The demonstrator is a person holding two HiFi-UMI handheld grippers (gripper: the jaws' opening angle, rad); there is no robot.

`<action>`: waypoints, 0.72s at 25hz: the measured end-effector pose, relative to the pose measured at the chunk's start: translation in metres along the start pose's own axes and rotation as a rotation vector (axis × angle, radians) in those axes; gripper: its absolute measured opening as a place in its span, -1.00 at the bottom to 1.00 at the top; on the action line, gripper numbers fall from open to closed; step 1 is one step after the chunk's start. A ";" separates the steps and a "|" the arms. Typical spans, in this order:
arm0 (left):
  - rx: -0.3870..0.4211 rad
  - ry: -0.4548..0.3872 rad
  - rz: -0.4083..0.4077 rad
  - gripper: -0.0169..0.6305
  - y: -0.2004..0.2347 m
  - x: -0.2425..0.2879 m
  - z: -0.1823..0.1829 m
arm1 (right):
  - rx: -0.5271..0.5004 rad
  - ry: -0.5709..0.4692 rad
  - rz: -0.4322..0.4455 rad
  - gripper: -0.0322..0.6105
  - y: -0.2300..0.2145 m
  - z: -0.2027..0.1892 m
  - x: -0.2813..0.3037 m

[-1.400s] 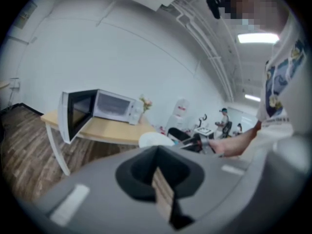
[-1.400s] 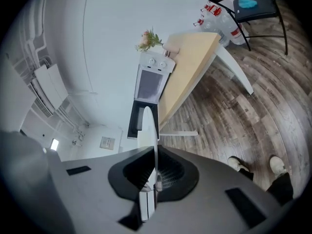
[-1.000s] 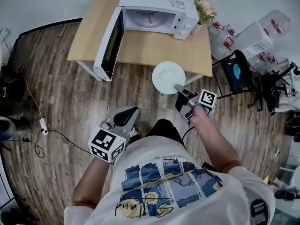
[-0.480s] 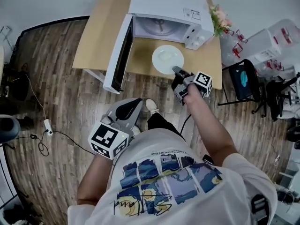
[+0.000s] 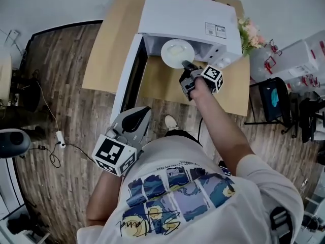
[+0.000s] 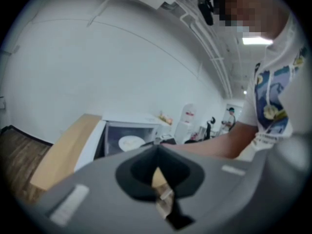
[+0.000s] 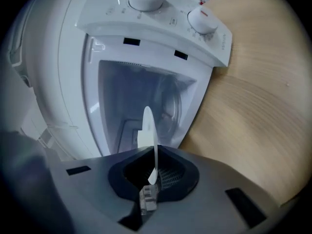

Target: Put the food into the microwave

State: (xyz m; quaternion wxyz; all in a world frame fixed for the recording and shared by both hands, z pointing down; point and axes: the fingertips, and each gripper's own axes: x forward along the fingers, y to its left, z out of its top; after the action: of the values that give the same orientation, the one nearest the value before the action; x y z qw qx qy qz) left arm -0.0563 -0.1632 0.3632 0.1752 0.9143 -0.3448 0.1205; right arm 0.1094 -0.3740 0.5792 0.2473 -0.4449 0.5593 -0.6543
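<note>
The left hand-held gripper is low, near the person's body and over the wooden floor. In the left gripper view its jaws meet tip to tip, with nothing between them. Ahead of it and slightly to its left, the microwave door stands swung open past the front edge of the surface.

Straight ahead of this gripper and well apart from it is the white microwave, its cavity open toward the person.

The plate sits at the mouth of that cavity, held out ahead of the right hand-held gripper. Pale food lies on it. Whether its far edge is already inside cannot be told.

In the right gripper view, the jaws are pinched closed on the near rim of the plate, which shows edge-on. The cavity is directly beyond it. The two dials are above and to the right of the jaws.

Pink flowers stand to the right of this gripper, beside the microwave.
</note>
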 end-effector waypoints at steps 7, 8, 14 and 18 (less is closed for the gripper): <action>0.003 0.041 0.031 -0.92 0.018 0.038 0.006 | 0.020 -0.019 -0.016 -0.86 -0.007 0.032 0.052; 0.003 0.048 0.031 -0.92 0.020 0.043 0.006 | 0.025 -0.022 -0.018 -0.86 -0.008 0.036 0.057; -0.004 0.085 0.037 -0.92 0.026 0.068 0.006 | 0.057 -0.047 -0.042 -0.86 -0.016 0.052 0.080; -0.016 0.103 0.050 -0.92 0.033 0.078 0.005 | 0.062 -0.066 -0.053 -0.86 -0.016 0.057 0.091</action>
State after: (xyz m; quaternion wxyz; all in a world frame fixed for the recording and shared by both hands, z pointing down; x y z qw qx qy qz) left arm -0.0208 -0.2342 0.3928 0.1969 0.8965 -0.3591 0.1690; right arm 0.1172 -0.4739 0.6209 0.2619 -0.4730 0.5183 -0.6626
